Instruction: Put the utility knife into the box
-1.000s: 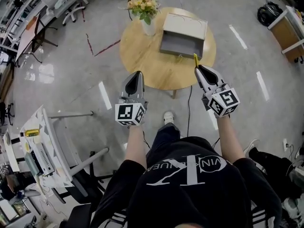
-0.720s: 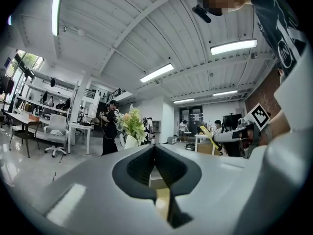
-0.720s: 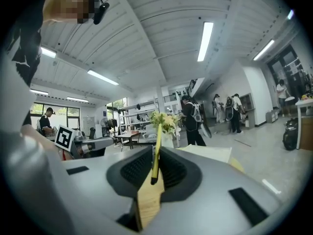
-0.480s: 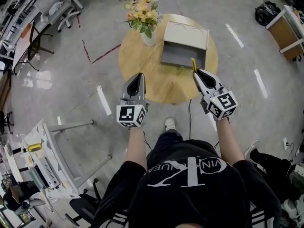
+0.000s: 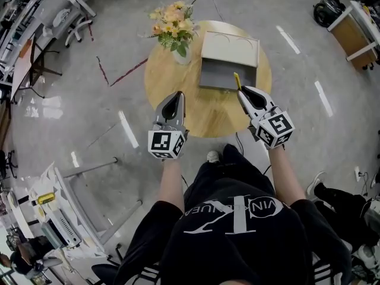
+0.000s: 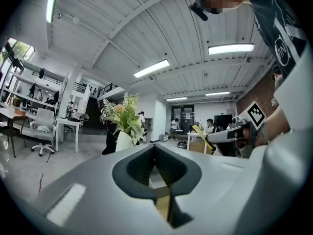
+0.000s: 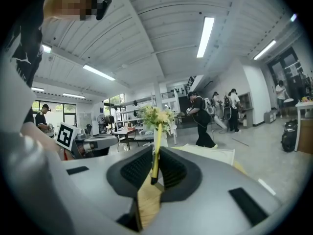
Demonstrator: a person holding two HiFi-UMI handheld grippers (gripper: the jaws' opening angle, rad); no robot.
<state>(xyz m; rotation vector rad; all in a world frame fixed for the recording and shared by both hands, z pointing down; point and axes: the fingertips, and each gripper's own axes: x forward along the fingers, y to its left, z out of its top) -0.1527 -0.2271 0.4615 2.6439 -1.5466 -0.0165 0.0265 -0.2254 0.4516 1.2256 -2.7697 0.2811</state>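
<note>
Right tool (image 5: pixel 242 91) clamped on the utility knife (image 5: pixel 237 80); the yellow handle sticks out past the tips, right of centre in the head view, overlapping the near edge of the box (image 5: pixel 231 45); its height above the box cannot be told.

Right gripper view: tool (image 7: pixel 155 168) pads pressed on both sides of the knife (image 7: pixel 156 141), which stands upright mid-frame; its lower end is lost between the pads; only the box's pale lid (image 7: pixel 208 153) shows beyond.

Left tool (image 5: pixel 175 98) over the near rim of the round table (image 5: pixel 205 108), lower centre-left; left gripper view shows its jaws (image 6: pixel 155 168) together, nothing between.

Left gripper view alone catches the other tool side-on at right, knife (image 6: pixel 202 134) tilted.

Flower vase (image 5: pixel 174 25) upper left on the table; box open, grey inside, contents unclear.
</note>
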